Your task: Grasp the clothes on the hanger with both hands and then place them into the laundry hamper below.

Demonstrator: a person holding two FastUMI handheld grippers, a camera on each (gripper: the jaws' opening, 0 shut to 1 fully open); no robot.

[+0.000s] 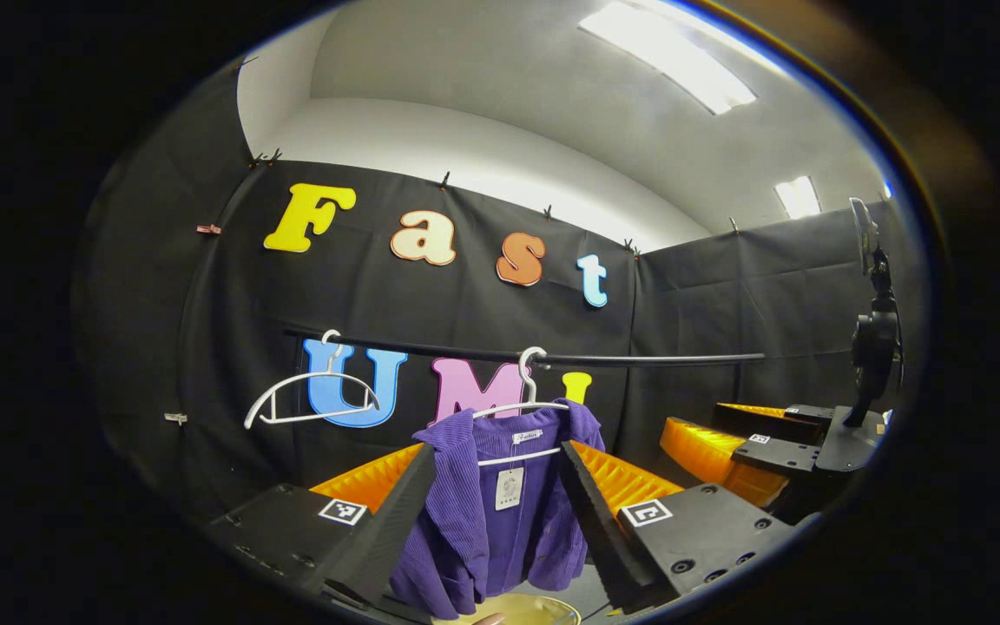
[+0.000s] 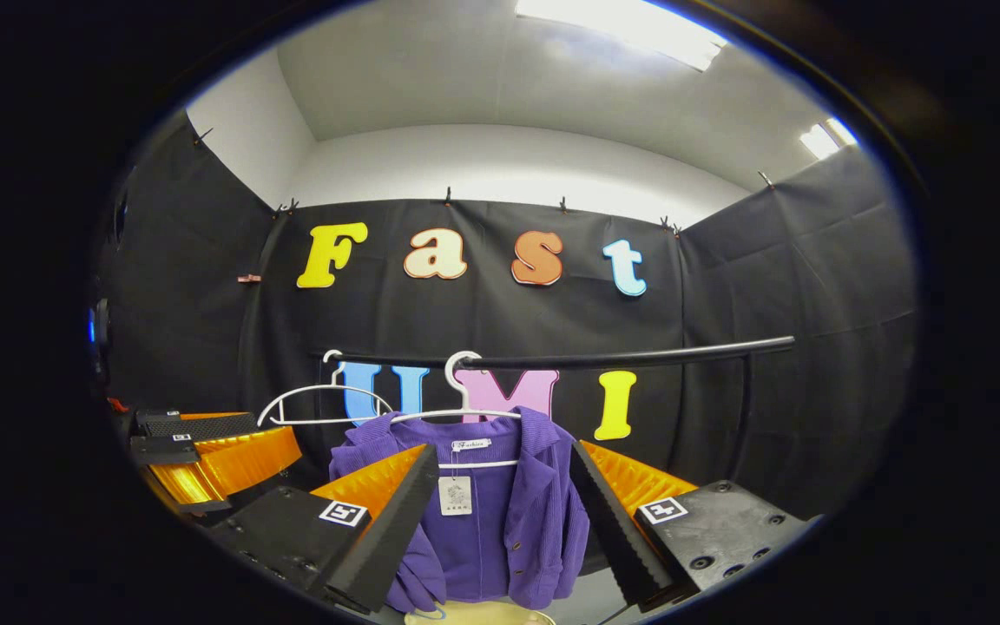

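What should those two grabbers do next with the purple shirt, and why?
Probably move both forward. The purple shirt hangs on its hanger from the rail, framed between the open fingers of the left gripper and right gripper, but neither touches it yet.

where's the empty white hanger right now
In both gripper views the empty white plastic hanger hangs on the black rail, left of the purple ribbed jacket.

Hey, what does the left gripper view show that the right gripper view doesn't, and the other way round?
Left gripper view's extra: a camera mount at far right, with the right tool beside it. Right gripper view's extra: the left tool at its left edge. Shared: the purple jacket on a white hanger, an empty hanger, the black rail.
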